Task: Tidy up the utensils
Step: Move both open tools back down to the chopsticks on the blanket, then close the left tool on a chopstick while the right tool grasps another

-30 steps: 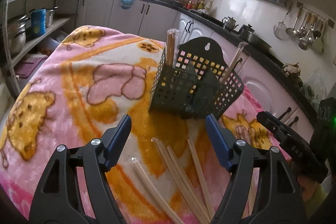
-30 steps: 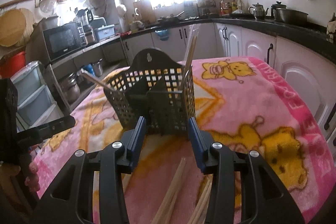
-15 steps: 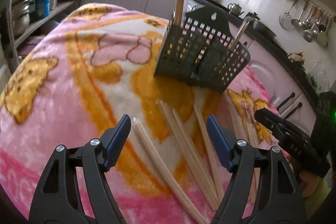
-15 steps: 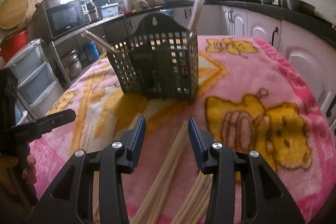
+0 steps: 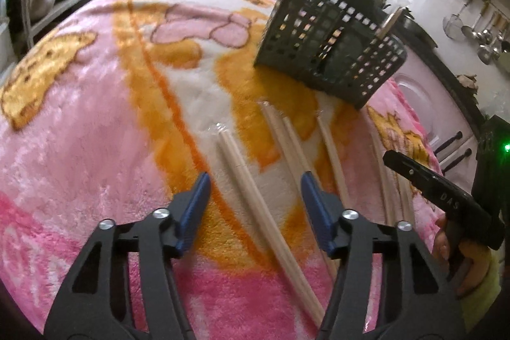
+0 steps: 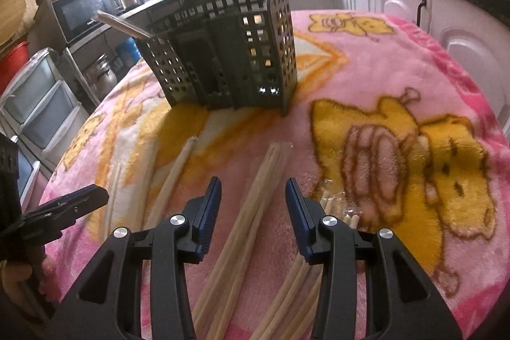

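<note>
**Both hand-held grippers low over loose chopsticks**

The left hand-held gripper (image 5: pixel 255 199) is closing, its blue pads (image 5: pixel 193 212) either side of one wrapped pair of chopsticks (image 5: pixel 251 190) but not pressing on it. It tilts down toward the blanket (image 5: pixel 95 117) that covers the surface.

The right hand-held gripper (image 6: pixel 253 206) stands partly parted, straddling another wrapped pair (image 6: pixel 255 206); its pads (image 6: pixel 208 209) are clear of the sticks, gripping nothing. It too points steeply down. A hand (image 5: pixel 459 247) holds it at the right edge of the left wrist view.

More chopsticks (image 5: pixel 331 148) lie loose on the blanket between the two grippers, all pointing roughly toward the basket (image 6: pixel 229 53). The basket stands toward the far side of the surface, with a few chopsticks (image 6: pixel 124 24) sticking out of it.
</note>
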